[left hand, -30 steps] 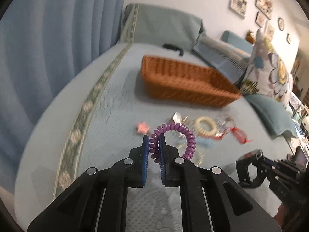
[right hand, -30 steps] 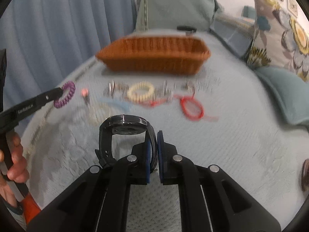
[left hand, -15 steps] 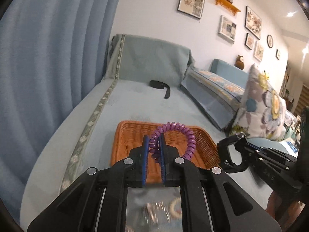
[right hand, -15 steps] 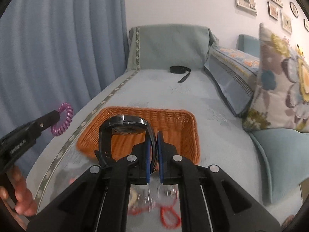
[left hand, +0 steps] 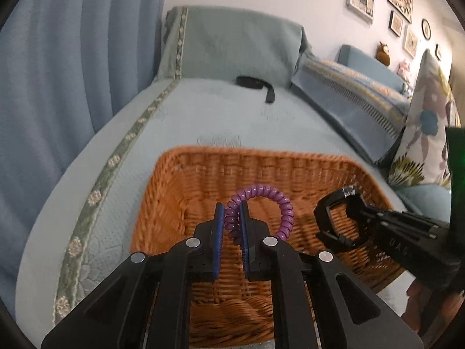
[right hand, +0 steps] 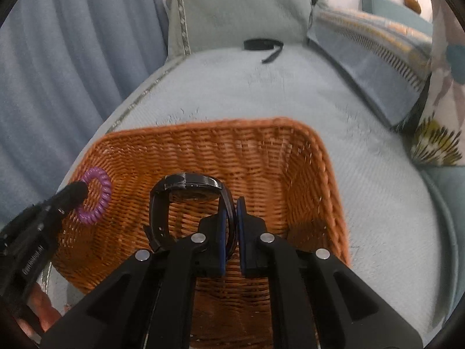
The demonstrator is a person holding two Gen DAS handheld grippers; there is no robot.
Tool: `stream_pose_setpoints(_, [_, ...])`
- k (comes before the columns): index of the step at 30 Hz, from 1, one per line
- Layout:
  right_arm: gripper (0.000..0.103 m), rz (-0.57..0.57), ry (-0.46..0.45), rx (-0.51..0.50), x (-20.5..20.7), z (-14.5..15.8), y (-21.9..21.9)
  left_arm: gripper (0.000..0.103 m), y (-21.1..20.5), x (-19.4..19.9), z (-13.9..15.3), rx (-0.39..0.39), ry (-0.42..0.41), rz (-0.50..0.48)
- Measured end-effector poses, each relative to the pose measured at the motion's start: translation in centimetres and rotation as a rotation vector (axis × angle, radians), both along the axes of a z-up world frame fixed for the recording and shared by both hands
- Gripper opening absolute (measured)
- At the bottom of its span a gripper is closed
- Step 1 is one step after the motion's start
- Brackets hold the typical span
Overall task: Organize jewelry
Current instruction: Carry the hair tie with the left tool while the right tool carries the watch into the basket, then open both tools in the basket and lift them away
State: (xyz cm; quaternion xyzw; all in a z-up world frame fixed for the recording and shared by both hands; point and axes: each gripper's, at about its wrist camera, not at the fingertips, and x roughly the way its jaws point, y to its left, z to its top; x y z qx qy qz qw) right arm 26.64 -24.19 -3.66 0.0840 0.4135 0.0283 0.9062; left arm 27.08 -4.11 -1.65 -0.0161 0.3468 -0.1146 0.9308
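Right wrist only: person's fingers.

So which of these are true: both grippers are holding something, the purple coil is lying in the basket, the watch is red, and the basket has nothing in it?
1. Both grippers hold something. True: the left gripper pinches the purple coil bracelet; the right gripper pinches the black watch.
2. The coil lies in the basket. False: it is held above the wicker basket.
3. The watch is red. False: black.
4. The basket has nothing in it. True, as far as visible.
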Motion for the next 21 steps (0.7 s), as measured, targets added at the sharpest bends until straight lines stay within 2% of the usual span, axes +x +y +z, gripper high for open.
stream_pose_setpoints(5, [0.014, -0.009, 0.02, 0.004, -0.3, -0.3, 0.1, 0.011, 0.3, 0.1, -0.9, 0.007, 0.038, 0.003])
stream_pose_setpoints(8, [0.02, 0.011, -0.008, 0.0, -1.2, 0.5, 0.2, 0.03, 0.7, -1.1, -0.3, 0.01, 0.014, -0.006])
stream_pose_setpoints(12, [0.02, 0.047, -0.054, 0.009, -3.5, 2.6, 0.5, 0.045, 2.5, -4.4, 2.7, -0.042, -0.044, -0.033])
stream_pose_setpoints(13, [0.02, 0.062, -0.071, 0.023, -4.6, 3.4, 0.6, 0.045, 2.9, -5.2, 3.5, -0.058, -0.054, -0.035])
stream_pose_setpoints(15, [0.028, 0.088, -0.103, 0.039, -6.3, 4.5, 0.9, 0.047, 4.4, -7.3, 5.5, -0.102, -0.077, -0.035])
stream_pose_setpoints(17, [0.044, 0.113, -0.146, 0.031, -8.6, 5.7, 1.6, 0.049, 5.7, -9.4, 6.9, -0.124, -0.097, -0.025])
stream_pose_setpoints(21, [0.044, 0.156, -0.211, 0.016, -13.2, 6.9, 2.9, 0.054, 8.6, -13.7, 8.7, -0.173, -0.123, 0.005])
